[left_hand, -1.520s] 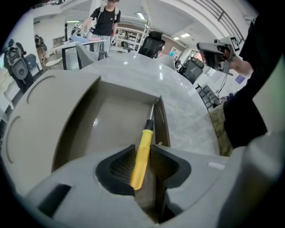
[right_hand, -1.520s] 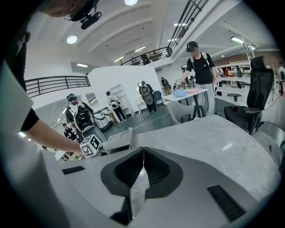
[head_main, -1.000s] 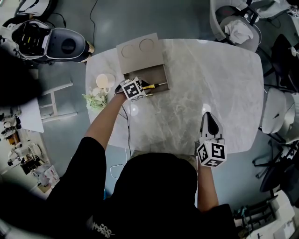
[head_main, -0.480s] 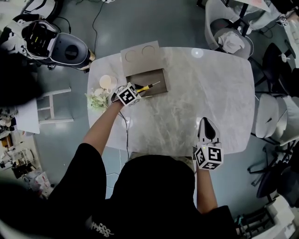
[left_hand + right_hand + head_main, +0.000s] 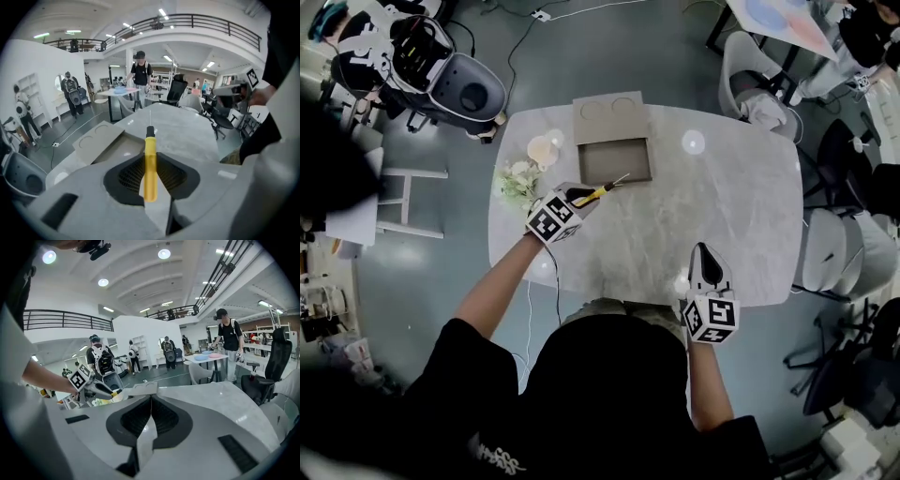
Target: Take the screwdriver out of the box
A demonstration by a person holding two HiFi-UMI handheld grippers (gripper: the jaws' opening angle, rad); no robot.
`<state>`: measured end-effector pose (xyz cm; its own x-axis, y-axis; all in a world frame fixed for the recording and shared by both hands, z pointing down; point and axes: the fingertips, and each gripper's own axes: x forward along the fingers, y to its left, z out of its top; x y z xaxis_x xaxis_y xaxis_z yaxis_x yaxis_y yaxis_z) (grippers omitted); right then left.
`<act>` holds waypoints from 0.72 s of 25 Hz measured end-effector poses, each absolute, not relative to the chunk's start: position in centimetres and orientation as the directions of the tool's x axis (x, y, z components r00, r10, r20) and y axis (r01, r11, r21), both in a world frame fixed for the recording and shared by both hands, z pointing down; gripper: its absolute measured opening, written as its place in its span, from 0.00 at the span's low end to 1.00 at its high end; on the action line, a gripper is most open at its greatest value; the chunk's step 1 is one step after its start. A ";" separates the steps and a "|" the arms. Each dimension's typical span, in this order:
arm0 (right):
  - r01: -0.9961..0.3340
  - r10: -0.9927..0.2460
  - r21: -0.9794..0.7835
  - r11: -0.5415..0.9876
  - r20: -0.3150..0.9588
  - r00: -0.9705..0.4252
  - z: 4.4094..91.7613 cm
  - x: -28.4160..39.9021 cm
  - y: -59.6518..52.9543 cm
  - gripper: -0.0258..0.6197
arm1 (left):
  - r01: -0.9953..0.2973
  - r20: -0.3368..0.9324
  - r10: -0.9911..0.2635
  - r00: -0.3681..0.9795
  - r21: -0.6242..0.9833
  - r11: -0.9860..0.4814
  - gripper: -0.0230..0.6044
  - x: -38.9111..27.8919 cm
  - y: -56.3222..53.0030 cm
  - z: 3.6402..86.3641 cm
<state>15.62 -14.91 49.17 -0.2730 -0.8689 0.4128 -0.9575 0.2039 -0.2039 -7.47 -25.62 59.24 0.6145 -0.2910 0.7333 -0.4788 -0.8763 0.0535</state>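
Note:
My left gripper (image 5: pixel 578 198) is shut on the yellow handle of the screwdriver (image 5: pixel 595 192) and holds it in the air over the table, just in front of the open brown box (image 5: pixel 617 161). The thin metal shaft points back over the box's near edge. In the left gripper view the handle (image 5: pixel 150 168) is clamped between the two pads, with the black collar and shaft sticking out ahead. The box's lid (image 5: pixel 609 108) lies flat behind the box. My right gripper (image 5: pixel 706 257) hovers at the table's near right edge, shut and with nothing in it (image 5: pixel 151 398).
On the marble table (image 5: pixel 722 206), a cup (image 5: pixel 542 148) and a small bunch of white flowers (image 5: pixel 517 183) stand at the left edge. Chairs (image 5: pixel 759 70) ring the right side, and a wheeled machine (image 5: pixel 455 89) and white stool (image 5: pixel 408 202) stand on the left. People stand farther off.
The left gripper has lifted the screwdriver up out of the box and drawn it toward me. The right gripper has shifted a little along the table's near edge.

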 end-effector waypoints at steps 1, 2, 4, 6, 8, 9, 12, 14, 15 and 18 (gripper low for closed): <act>-0.956 -0.867 -0.192 0.222 0.411 -0.283 48.8 15.0 -14.4 0.06 | -0.490 0.706 -0.314 0.635 0.054 -0.870 0.18 -7.4 -24.3 57.7; -0.954 -0.864 -0.182 0.239 0.408 -0.295 48.4 14.4 -13.8 0.06 | -0.505 0.678 -0.339 0.652 0.056 -0.861 0.18 -7.3 -23.0 56.3; -0.949 -0.860 -0.169 0.268 0.401 -0.314 47.9 13.4 -12.4 0.06 | -0.550 0.618 -0.397 0.678 0.068 -0.833 0.18 -7.5 -20.1 53.6; -0.948 -0.864 -0.161 0.275 0.392 -0.317 47.2 13.1 -11.0 0.06 | -0.612 0.540 -0.470 0.698 0.108 -0.784 0.18 -8.1 -17.0 50.9; -0.951 -0.871 -0.156 0.268 0.383 -0.308 46.5 12.9 -9.7 0.06 | -0.663 0.461 -0.537 0.707 0.166 -0.730 0.18 -9.0 -13.9 48.5; -0.951 -0.873 -0.153 0.267 0.379 -0.306 46.1 12.6 -9.1 0.06 | -0.685 0.427 -0.569 0.703 0.189 -0.704 0.18 -9.7 -12.5 47.4; -0.948 -0.874 -0.133 0.290 0.367 -0.320 45.0 11.2 -7.5 0.06 | -0.759 0.358 -0.675 0.646 0.204 -0.618 0.18 -12.2 -9.0 44.9; -0.945 -0.871 -0.114 0.308 0.366 -0.328 44.2 10.2 -6.7 0.06 | -0.813 0.318 -0.748 0.583 0.209 -0.544 0.18 -13.9 -7.2 43.6; -0.943 -0.870 -0.107 0.314 0.365 -0.332 43.8 9.7 -6.3 0.06 | -0.835 0.300 -0.779 0.550 0.210 -0.509 0.18 -14.6 -6.5 43.1; -0.934 -0.868 -0.100 0.343 0.347 -0.356 42.5 7.7 -5.8 0.06 | -0.882 0.261 -0.844 0.469 0.175 -0.437 0.18 -16.3 -4.8 42.1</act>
